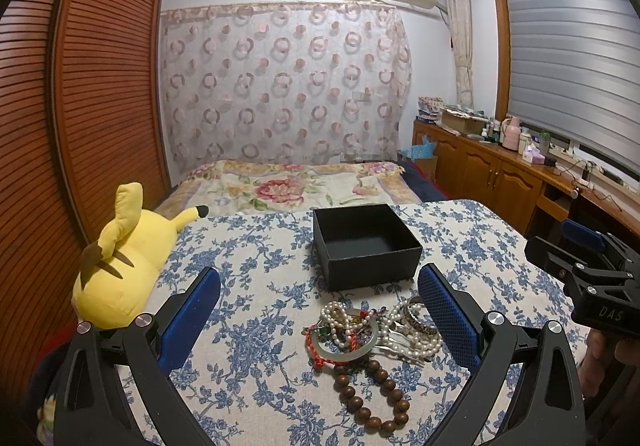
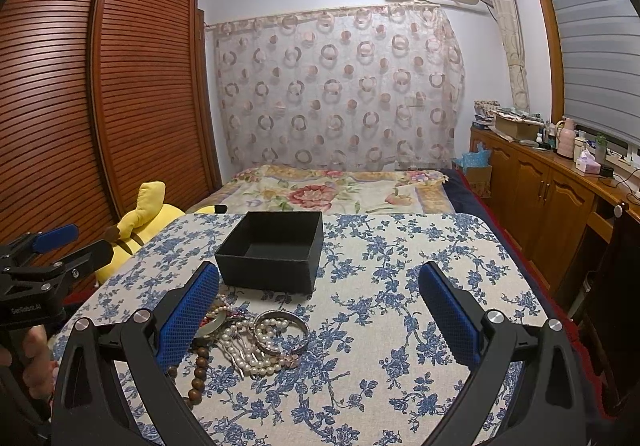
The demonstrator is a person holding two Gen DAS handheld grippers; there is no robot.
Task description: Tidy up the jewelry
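Note:
A heap of jewelry (image 1: 368, 330) lies on the blue-flowered table cloth (image 1: 256, 326): pearl strands, a pale jade bangle (image 1: 344, 348), a red cord and a brown wooden bead bracelet (image 1: 372, 394). An empty black open box (image 1: 366, 244) stands just behind it. My left gripper (image 1: 320, 314) is open and empty, held above the heap. In the right wrist view the heap (image 2: 256, 338) lies at the left, with a metal bangle (image 2: 282, 330), and the box (image 2: 272, 250) behind it. My right gripper (image 2: 320, 314) is open and empty, to the right of the heap.
A yellow plush toy (image 1: 120, 266) lies at the table's left edge. A bed with a floral cover (image 1: 288, 186) is behind the table. Wooden cabinets (image 2: 552, 206) with bottles run along the right wall. A louvered wardrobe (image 2: 100, 86) stands on the left.

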